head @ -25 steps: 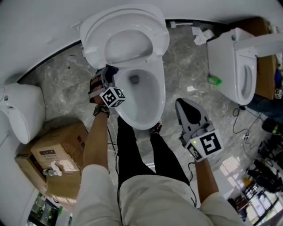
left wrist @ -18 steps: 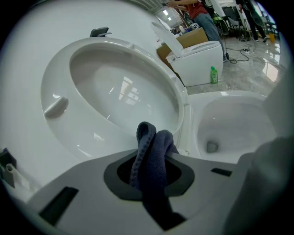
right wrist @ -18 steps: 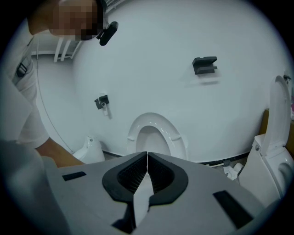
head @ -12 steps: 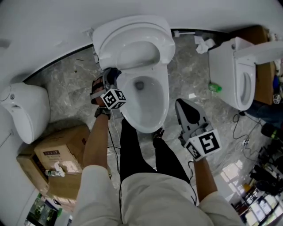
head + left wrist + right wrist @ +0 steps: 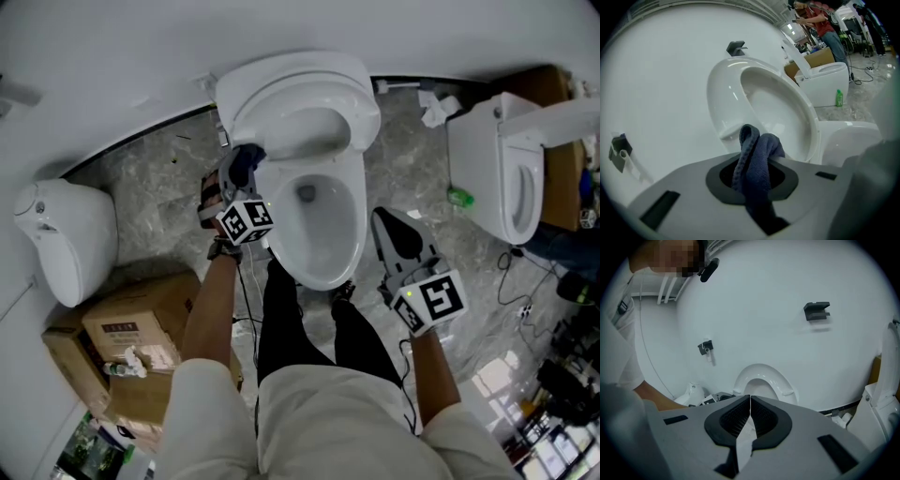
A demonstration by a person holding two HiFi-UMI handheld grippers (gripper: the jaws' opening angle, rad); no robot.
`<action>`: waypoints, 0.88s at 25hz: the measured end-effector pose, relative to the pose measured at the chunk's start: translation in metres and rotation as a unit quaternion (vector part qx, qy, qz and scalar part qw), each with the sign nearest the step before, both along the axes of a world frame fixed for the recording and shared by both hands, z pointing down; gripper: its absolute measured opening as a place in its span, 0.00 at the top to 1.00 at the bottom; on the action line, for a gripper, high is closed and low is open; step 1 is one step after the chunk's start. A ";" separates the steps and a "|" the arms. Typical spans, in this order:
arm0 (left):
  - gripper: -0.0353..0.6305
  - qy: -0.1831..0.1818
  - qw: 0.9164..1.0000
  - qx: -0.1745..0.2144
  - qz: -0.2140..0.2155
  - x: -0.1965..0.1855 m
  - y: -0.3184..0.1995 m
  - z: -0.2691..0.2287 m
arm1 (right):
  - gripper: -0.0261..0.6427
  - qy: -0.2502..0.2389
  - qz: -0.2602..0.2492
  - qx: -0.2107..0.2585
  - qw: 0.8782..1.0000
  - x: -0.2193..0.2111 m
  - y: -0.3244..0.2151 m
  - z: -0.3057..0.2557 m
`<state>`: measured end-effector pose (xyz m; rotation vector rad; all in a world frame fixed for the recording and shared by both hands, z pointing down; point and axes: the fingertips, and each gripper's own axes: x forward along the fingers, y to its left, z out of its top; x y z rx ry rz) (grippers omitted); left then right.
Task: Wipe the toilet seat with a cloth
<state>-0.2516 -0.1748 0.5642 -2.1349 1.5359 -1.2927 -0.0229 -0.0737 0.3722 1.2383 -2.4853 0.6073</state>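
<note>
Up at the top centre of the head view, the toilet seat stands raised against the white wall, with the open bowl below it. The left gripper sits just left of the bowl's back edge, near the lower left of the seat ring. Its jaws are clamped tight on a dark blue cloth, which bunches out past them in a folded wad. Whether the wad already touches the seat cannot be told. The right gripper hangs at the lower right of the bowl, well apart from the seat, with its jaws pressed together on nothing.

The step in hand looks like bringing the cloth onto the ring. To do it well, lead with the folded wad so that fabric, not the hard jaw tips, meets the plastic. Keep the grip firm so the cloth does not slip out. Start at the lower left of the ring and follow its curve up and around in overlapping passes, since only a small wad sticks out. Press lightly, because a raised seat may tip forward if dragged towards the person.
</note>
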 end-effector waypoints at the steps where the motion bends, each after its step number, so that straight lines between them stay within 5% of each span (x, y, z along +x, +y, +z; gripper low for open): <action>1: 0.87 0.006 1.000 0.008 -0.002 0.000 -0.002 -0.008 | 0.92 0.001 -0.001 0.002 1.000 0.000 -0.002 -0.002; 22: 0.87 0.098 0.992 0.013 -0.083 0.006 -0.030 -0.084 | 0.92 0.008 -0.015 0.036 0.999 0.005 -0.053 -0.036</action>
